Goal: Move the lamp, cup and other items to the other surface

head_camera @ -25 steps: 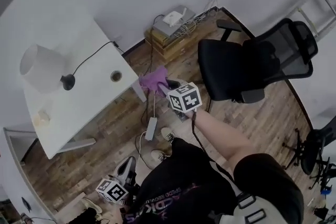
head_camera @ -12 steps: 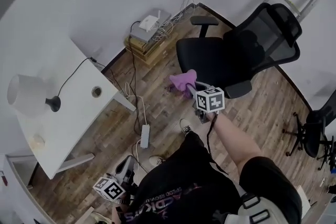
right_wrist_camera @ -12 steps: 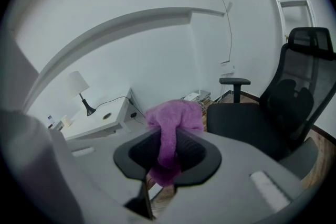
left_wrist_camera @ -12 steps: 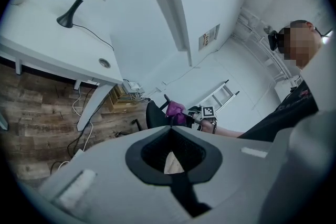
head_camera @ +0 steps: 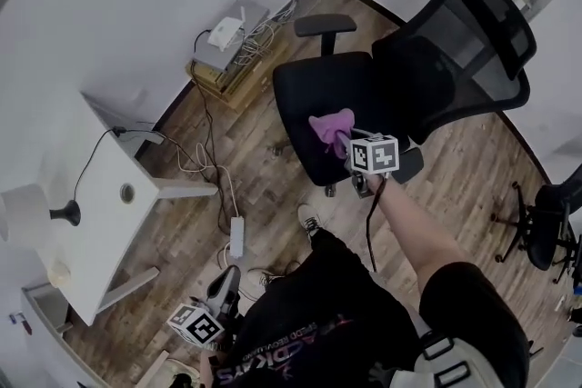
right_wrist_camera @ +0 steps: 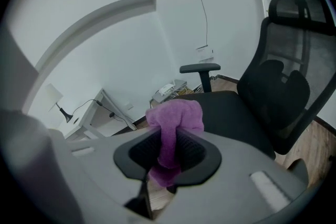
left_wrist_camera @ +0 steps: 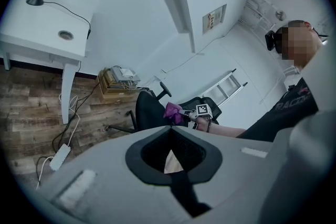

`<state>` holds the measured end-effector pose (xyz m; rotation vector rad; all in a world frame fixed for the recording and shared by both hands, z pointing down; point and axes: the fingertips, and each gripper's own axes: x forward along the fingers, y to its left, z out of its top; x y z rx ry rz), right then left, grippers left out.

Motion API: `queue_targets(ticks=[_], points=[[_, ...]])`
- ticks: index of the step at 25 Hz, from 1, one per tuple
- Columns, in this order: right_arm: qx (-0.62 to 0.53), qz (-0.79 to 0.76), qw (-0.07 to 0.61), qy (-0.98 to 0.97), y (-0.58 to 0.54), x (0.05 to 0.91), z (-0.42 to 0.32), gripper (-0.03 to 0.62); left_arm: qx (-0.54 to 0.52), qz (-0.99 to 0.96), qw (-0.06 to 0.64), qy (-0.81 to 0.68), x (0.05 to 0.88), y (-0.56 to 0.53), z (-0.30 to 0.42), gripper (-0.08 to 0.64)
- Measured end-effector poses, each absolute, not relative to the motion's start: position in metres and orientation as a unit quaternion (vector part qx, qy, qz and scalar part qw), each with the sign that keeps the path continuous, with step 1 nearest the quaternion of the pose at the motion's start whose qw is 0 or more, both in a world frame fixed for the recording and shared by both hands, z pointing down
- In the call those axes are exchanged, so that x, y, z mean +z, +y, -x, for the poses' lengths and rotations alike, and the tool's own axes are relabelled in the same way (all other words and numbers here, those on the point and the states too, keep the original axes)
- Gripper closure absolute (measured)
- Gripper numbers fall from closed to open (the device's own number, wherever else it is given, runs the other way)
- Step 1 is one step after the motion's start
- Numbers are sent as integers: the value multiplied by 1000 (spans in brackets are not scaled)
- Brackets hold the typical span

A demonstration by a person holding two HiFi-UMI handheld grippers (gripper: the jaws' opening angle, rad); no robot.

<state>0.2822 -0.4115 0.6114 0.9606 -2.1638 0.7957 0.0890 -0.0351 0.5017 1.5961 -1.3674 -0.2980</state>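
Office chair (head_camera: 309,95) in all three views

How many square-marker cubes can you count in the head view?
2. One cube is on the right gripper, holding a purple cloth above the black chair; the other cube is on the left gripper, low beside the person's leg.

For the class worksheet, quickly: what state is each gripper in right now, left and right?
Left gripper: closed, nothing between its jaws.
Right gripper: closed on the purple cloth.
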Motion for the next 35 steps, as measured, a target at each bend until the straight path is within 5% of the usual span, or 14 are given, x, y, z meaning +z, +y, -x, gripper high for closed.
queue_targets(ticks=[18, 25, 29, 35], points=[[429, -405, 384, -710, -494, 760, -348, 509, -117, -546, 549, -622, 522, -51, -137, 557], [442, -415, 391, -693, -493, 786, -342, 397, -131, -522, 565, -625, 535, -33, -148, 557], [442, -412, 396, -692, -487, 784, -340, 396, -133, -518, 560, -633, 533, -30, -144, 557], [519, -374, 269, -720, -484, 731, -316, 533, -139, -526, 545, -638, 528, -41, -151, 557]])
